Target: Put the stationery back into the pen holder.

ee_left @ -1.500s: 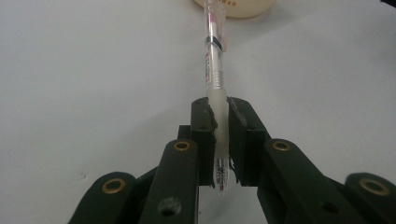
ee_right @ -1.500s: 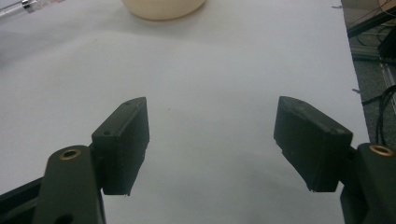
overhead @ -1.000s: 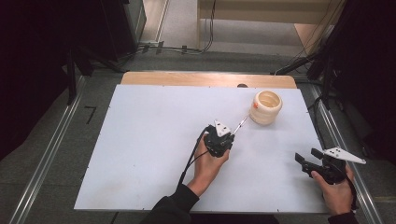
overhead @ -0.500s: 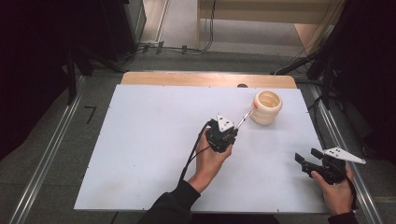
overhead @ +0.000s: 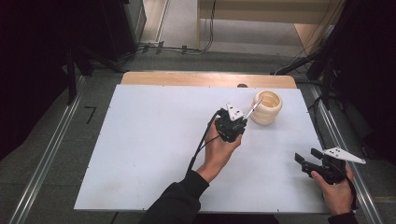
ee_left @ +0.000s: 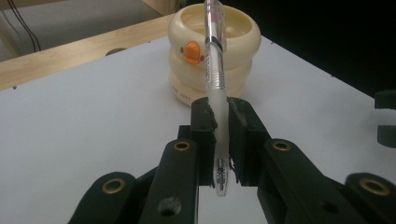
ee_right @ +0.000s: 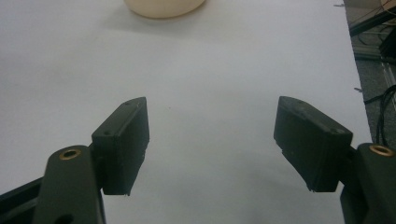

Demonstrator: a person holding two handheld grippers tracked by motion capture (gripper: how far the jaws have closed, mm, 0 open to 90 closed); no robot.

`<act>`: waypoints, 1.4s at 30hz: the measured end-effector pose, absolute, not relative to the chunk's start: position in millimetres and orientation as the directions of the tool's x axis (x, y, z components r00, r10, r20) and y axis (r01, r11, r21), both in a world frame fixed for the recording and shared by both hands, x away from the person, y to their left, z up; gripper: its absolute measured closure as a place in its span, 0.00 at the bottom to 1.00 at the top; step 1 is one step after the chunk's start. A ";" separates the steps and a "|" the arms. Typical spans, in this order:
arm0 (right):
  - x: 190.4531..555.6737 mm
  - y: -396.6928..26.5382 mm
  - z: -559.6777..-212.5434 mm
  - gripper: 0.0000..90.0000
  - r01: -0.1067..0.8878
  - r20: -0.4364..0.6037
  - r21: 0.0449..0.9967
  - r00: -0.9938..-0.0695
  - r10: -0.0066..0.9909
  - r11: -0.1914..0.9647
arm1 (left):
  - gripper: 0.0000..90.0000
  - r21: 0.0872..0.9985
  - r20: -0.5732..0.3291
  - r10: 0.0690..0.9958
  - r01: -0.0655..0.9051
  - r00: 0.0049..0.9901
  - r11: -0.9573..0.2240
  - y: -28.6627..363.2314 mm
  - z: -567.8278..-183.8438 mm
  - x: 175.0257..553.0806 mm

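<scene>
Pen (ee_left: pixel 215 88) sits squeezed in my left hand-held gripper (overhead: pixel 237 122), its far end tipped toward the cream cup (overhead: pixel 266 107) at the far right of the white table (overhead: pixel 140 140). My right hand-held gripper (ee_right: pixel 212 140) waits near me, jaws wide, holding nothing.

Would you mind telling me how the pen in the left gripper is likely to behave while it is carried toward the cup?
The pen looks stiff: it stands straight out of the left gripper without sagging. Its smooth, clear plastic barrel may slip or pivot, since the pads clamp only its lower end. Being thin, it is probably light. If dropped on the flat table, it would likely roll.
</scene>
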State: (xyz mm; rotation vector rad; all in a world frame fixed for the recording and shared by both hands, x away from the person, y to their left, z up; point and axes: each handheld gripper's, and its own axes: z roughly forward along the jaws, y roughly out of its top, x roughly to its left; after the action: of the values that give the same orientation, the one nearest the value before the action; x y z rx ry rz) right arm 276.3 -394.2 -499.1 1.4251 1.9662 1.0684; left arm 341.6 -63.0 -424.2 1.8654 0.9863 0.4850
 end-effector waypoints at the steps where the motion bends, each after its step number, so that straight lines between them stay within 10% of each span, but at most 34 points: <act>1: 276.3 -394.1 -499.2 0.28 0.560 0.059 0.814 -0.341 0.938 0.153 | 0.91 0.871 -0.075 0.798 0.429 0.598 -0.239 -65.0 -423.6 343.7; 42: 278.8 -392.4 -501.7 0.28 0.566 0.066 0.808 -0.361 0.930 0.162 | 0.90 0.844 -0.066 0.806 0.464 0.588 -0.269 -95.1 -419.4 379.8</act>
State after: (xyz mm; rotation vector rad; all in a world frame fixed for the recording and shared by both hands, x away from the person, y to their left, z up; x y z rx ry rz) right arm 278.8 -392.4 -501.7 1.4163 1.9943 1.0763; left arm 379.8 -95.1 -419.4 1.9167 1.0183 0.4789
